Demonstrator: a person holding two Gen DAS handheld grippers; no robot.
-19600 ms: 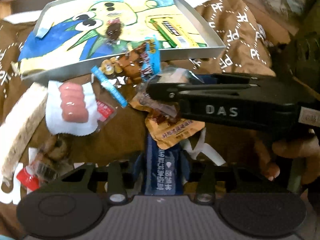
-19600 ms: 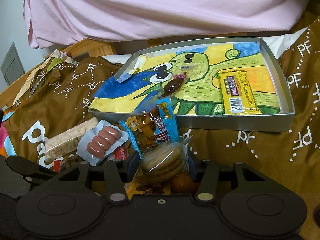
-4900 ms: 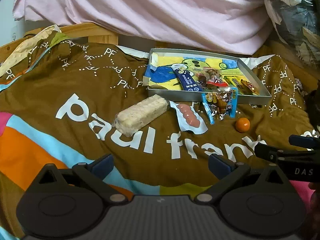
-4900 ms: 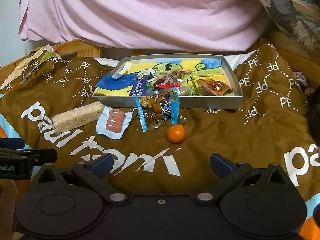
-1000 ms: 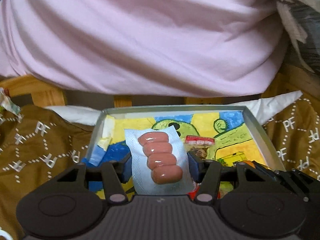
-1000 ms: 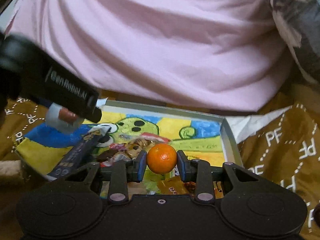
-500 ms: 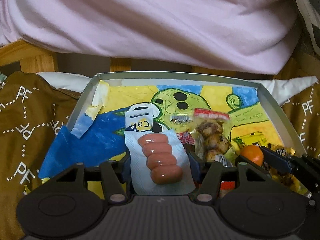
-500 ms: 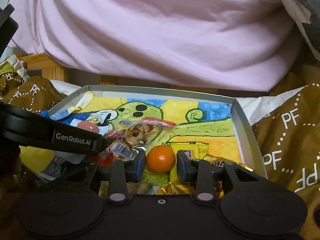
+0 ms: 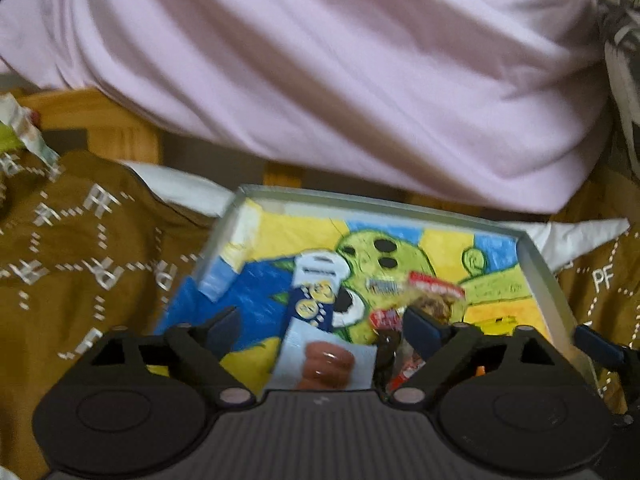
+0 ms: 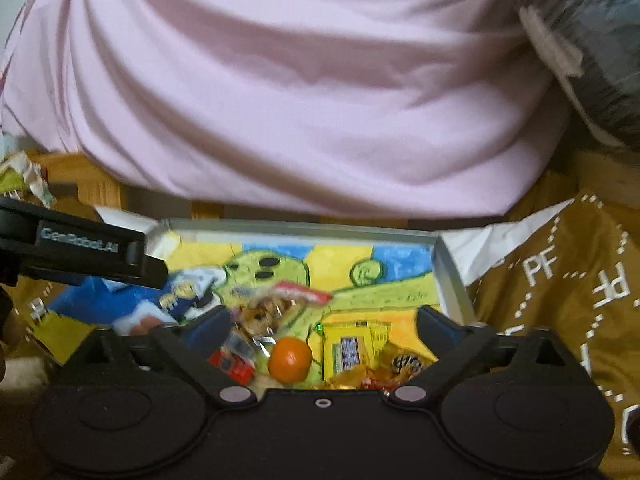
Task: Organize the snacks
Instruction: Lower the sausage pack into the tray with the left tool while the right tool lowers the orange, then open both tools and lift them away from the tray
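Both claws hang wide open over the tray (image 9: 540,268), gripping nothing. Between the left claw (image 9: 322,326) fingers lies the sausage pack (image 9: 326,364), white wrapper with brown links, resting in the tray's near part, its top edge overlapping a dark blue packet (image 9: 314,292) whose print is too blurred to read. Under the right claw (image 10: 322,326) sits the orange (image 10: 290,360), loose in the tray, touching neither finger. Beside it lies a yellow bar (image 10: 354,346) with a barcode label, lettering unreadable. A red-topped clear snack bag (image 10: 280,300) lies behind the orange. The left claw's arm crosses the right wrist view, and it reads "GenRobot.AI". The brown bedcover (image 10: 560,300) carries white "PF" letters.
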